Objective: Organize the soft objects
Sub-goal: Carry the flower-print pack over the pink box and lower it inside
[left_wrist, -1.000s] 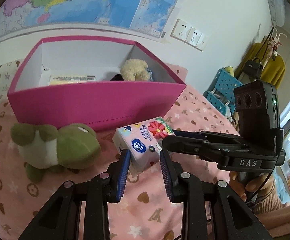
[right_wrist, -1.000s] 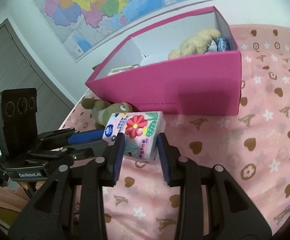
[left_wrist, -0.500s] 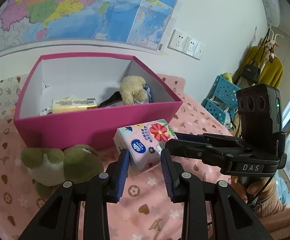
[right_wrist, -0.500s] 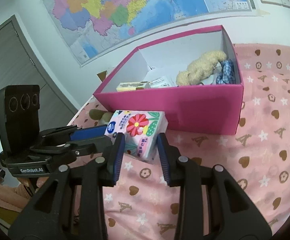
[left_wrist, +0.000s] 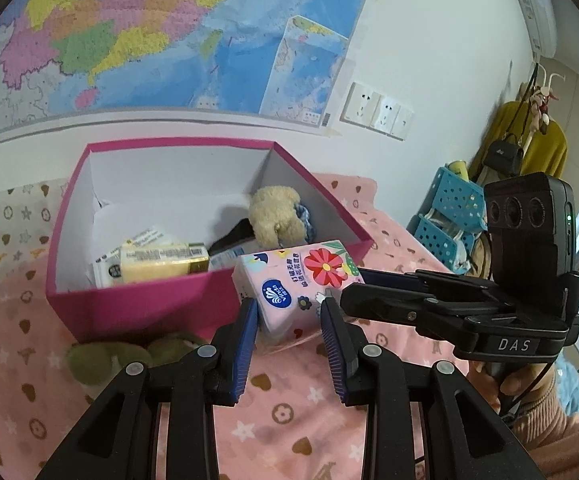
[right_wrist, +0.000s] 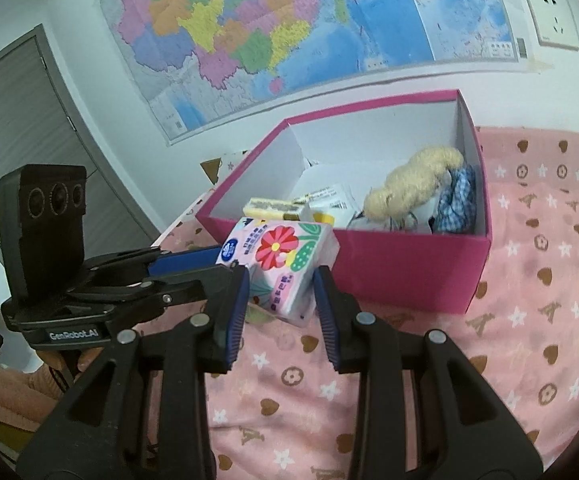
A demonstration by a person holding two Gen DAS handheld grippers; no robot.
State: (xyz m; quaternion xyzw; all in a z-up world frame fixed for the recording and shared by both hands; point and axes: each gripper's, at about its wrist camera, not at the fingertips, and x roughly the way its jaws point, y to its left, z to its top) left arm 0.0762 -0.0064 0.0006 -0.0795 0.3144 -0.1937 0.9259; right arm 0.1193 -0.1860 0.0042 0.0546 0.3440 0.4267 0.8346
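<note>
A pink flowered tissue pack [left_wrist: 297, 280] [right_wrist: 277, 260] hangs above the bedspread, in front of the near wall of the pink box [left_wrist: 149, 304] [right_wrist: 389, 268]. My left gripper [left_wrist: 289, 306] [right_wrist: 219, 262] is shut on its left end. From the other side, my right gripper [right_wrist: 281, 280] [left_wrist: 353, 280] is shut on the pack too. Inside the box lie a beige teddy bear [left_wrist: 275, 216] [right_wrist: 413, 184], a yellow packet [left_wrist: 161, 264], checked cloth [right_wrist: 455, 200] and papers. A green plush toy [left_wrist: 109, 360] lies on the bed below the box front, partly hidden by my left fingers.
The pink patterned bedspread [right_wrist: 529, 360] stretches around the box. A map and wall sockets [left_wrist: 377, 110] are behind it. Blue perforated baskets [left_wrist: 453, 216] and a yellow garment [left_wrist: 541, 152] stand to the right, a grey door [right_wrist: 9, 120] to the left.
Both grippers have risen with the tissue pack between them. The box interior shows more from above, and the green plush has dropped lower in the left wrist view.
</note>
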